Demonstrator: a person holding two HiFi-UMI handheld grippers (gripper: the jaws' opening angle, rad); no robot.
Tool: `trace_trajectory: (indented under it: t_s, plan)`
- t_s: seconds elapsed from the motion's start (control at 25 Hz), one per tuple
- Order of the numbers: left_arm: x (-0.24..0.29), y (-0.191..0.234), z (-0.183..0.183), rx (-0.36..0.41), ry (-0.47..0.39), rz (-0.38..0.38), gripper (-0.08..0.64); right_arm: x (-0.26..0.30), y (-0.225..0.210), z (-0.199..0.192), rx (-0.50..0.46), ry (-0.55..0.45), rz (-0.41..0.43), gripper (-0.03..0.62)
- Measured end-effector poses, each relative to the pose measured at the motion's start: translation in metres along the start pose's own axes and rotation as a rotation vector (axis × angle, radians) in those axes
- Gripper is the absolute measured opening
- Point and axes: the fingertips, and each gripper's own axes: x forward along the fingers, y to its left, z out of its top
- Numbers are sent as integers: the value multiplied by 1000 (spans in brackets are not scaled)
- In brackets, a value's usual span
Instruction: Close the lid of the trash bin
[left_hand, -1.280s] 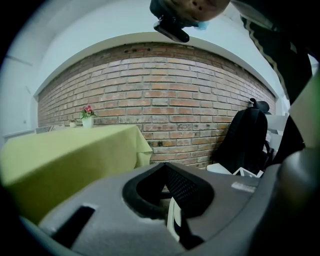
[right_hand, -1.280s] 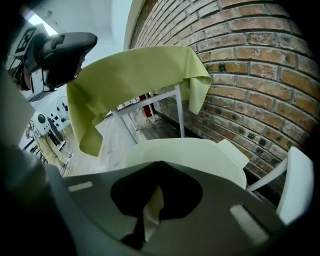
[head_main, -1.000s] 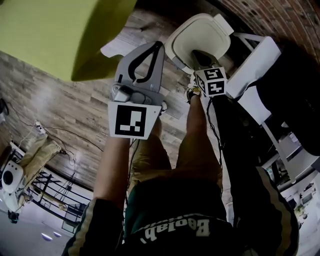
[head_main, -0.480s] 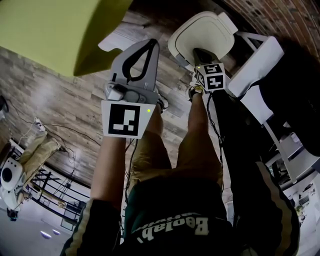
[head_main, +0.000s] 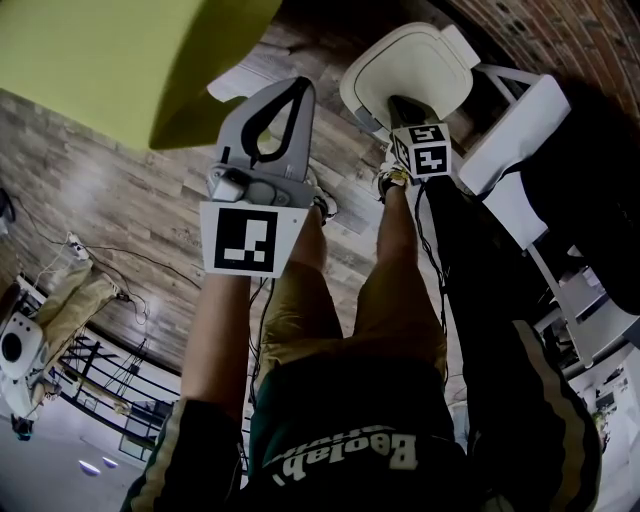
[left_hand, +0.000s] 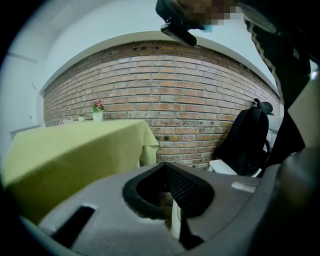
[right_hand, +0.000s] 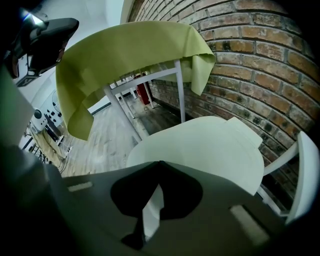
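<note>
— Where do I have the left gripper (head_main: 298, 88)?
— Up over the wooden floor (head_main: 100, 190), jaws pressed together on nothing, well to the left of the lid.
— And my right gripper (head_main: 402, 108)?
— Jaws together too, empty. Its tip hangs over the near edge of the white trash bin lid (right_hand: 210, 150), which looks down flat. I can't tell whether they touch.
</note>
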Motion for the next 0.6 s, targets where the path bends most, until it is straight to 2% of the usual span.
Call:
trace_trajectory:
  t_s: [0.6]
  plan:
    - [3, -4, -3, 17, 12, -26, 8, 7, 0, -5, 2, 60, 8, 11]
